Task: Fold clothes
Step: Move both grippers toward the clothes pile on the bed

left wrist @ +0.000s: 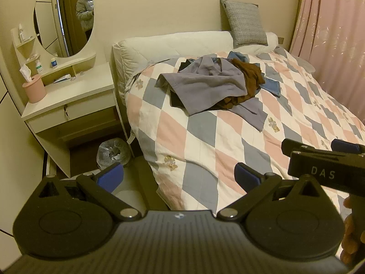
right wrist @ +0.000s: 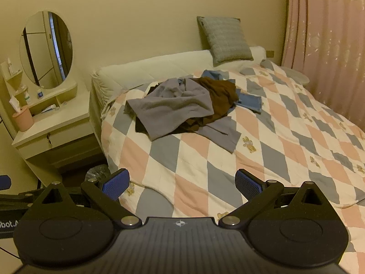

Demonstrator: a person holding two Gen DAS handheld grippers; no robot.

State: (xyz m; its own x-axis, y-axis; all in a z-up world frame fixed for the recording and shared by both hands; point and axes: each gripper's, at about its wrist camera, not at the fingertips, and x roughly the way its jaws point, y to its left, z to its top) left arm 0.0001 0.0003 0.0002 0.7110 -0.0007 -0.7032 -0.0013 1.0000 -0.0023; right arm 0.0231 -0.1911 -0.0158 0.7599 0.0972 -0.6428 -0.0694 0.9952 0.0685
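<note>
Pink tissue holder (left wrist: 34, 89) on the white dressing table (left wrist: 75, 96) at far left, tissue sticking up from it, oval mirror (left wrist: 63, 16) above with a person in a pale jacket reflected. Plastic-lined waste bin (left wrist: 113, 153) on the floor below, between table and bed. Further right, bed with checked quilt (left wrist: 205, 141) in pink, grey and white, small bear motifs scattered over it. Heap of unfolded clothes (left wrist: 212, 84) on the quilt toward the headboard: grey garment (right wrist: 173, 107) spread widest on the left, black piece peeking from under its near edge, brown garment (right wrist: 219, 100) bunched to its right, blue denim piece (right wrist: 249, 102) sticking out beyond. Grey cushion (left wrist: 246, 22) propped against the wall behind the heap. Pink curtain (left wrist: 330, 34) at far right.

Left tool (left wrist: 179, 174) near the foot of the bed, jaws spread wide, holding nothing, well apart from the heap. Right tool (right wrist: 182, 182) just beside it, likewise gaping wide and empty, aimed down at bare quilt.
</note>
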